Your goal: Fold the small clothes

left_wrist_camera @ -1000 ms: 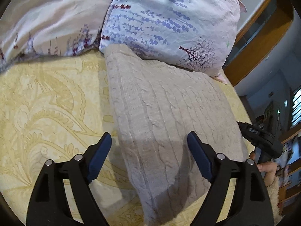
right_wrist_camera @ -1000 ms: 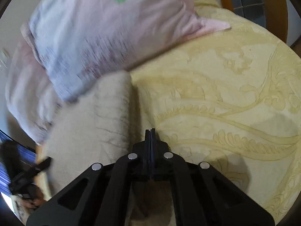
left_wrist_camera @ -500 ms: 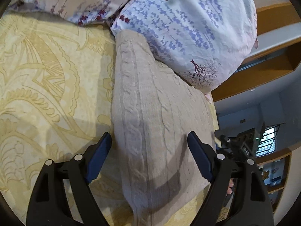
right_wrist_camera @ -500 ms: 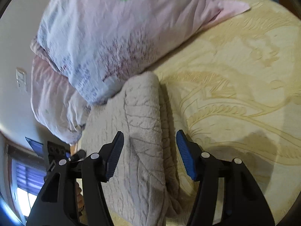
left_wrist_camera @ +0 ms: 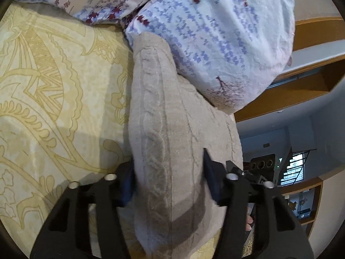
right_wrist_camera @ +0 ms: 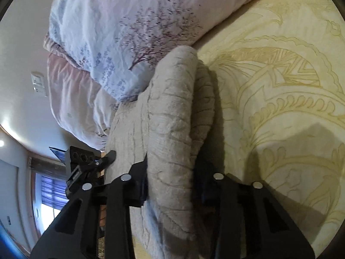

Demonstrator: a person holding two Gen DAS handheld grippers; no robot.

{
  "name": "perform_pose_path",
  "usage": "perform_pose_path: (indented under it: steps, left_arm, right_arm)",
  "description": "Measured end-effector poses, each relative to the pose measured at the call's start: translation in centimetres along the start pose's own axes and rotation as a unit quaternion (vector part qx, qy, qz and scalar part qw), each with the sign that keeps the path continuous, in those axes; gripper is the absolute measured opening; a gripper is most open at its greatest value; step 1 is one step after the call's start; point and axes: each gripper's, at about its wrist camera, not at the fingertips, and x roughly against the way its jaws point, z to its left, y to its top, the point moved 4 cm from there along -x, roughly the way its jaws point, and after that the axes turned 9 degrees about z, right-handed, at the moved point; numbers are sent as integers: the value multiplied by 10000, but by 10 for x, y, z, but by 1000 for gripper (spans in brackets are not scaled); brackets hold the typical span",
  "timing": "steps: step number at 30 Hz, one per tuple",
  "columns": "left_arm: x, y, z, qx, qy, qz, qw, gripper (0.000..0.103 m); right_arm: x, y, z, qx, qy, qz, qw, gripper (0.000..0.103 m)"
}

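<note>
Beige knit sweater (left_wrist_camera: 172,142) on bed | left gripper (left_wrist_camera: 169,181) pinching its fold | right gripper (right_wrist_camera: 172,181) pinching opposite fold

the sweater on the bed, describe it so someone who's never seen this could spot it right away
Start at the bed's yellow patterned bedspread, then the floral pillow at its head. The beige sweater lies folded, far end against that pillow. It alone is plain, cable-knit, unprinted.

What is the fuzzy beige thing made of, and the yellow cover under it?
The beige sweater looks like soft knitted yarn, maybe wool or acrylic: cable ribs run along it. The yellow bedspread looks like smooth woven cloth, likely cotton, with a flat printed pattern.
</note>
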Motion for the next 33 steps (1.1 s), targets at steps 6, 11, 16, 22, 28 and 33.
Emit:
perform_pose_path:
  steps: [6,11,16,22,28,33]
  left_arm:
    - [21,-11,-9,-290,24,-49,9996,39]
    - [65,-22,4,-366,191,-160,9990,38]
    - [119,-17,22,-348,455,-601,9965,39]
    - [124,4,83,268,956,-611,9932,43]
    - [126,4,96,469,609,-744,9943,51]
    - [159,-13,73,-132,1037,-1390,9848,54]
  right_arm:
    - [6,-16,39,432,-4,-163,9989,32]
    - [-17,-36,89,1150,-313,-78,9928,31]
    - [-52,-44,127,1762,-358,-193,9835,31]
    - [-114,-40,116,1506,-820,-56,9852,34]
    - [-107,-34,100,1093,-679,-23,9917,41]
    - [-81,-29,99,1064,-655,-421,9913,41]
